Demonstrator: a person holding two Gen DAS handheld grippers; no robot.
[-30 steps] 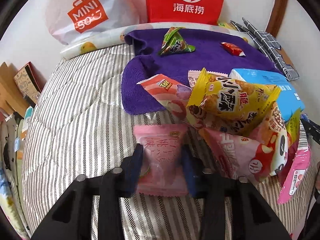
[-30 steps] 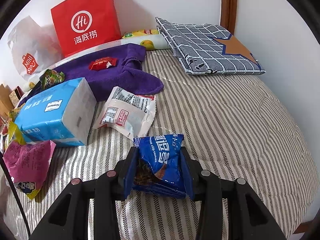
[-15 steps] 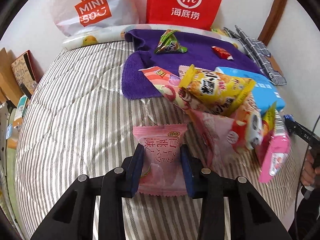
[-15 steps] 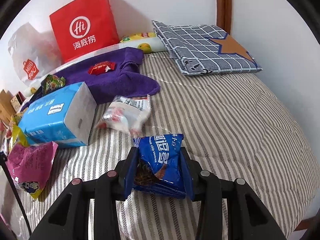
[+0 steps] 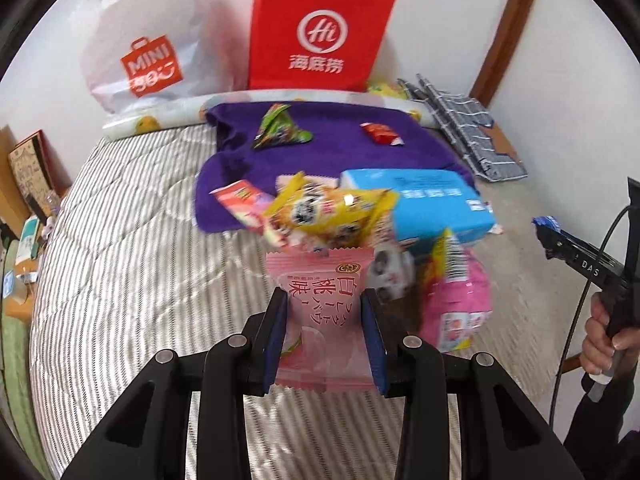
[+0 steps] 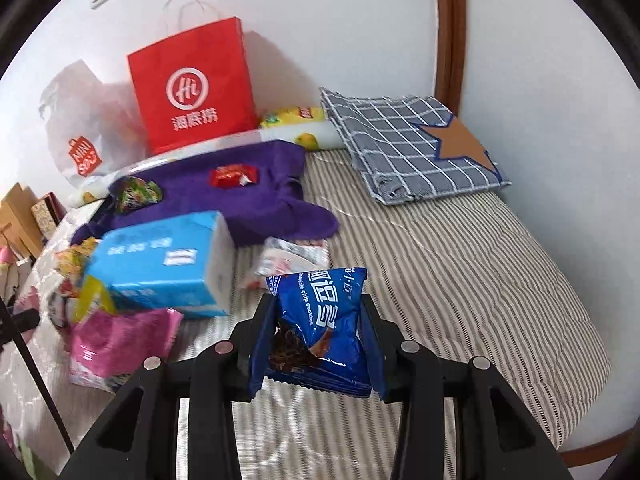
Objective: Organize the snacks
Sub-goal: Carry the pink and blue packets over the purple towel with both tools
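Left tool (image 5: 325,320) clamped on crinkly pink wrapper (image 5: 322,316), right tool (image 6: 318,330) on glossy blue cookie packet (image 6: 324,320), above striped quilt (image 6: 460,264).

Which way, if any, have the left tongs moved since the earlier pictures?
Yes. The left tongs, shut on the pink snack packet, have lifted and pulled back: the purple towel and red bag now sit lower and smaller in their view.

You face a striped bed (image 6: 460,264). 2 bags lean on the wall: a red bag (image 6: 192,84) beside a white bag (image 5: 136,48). A purple towel (image 5: 332,148) lies near a checked cloth (image 6: 412,144) and a blue tissue pack (image 6: 160,264).
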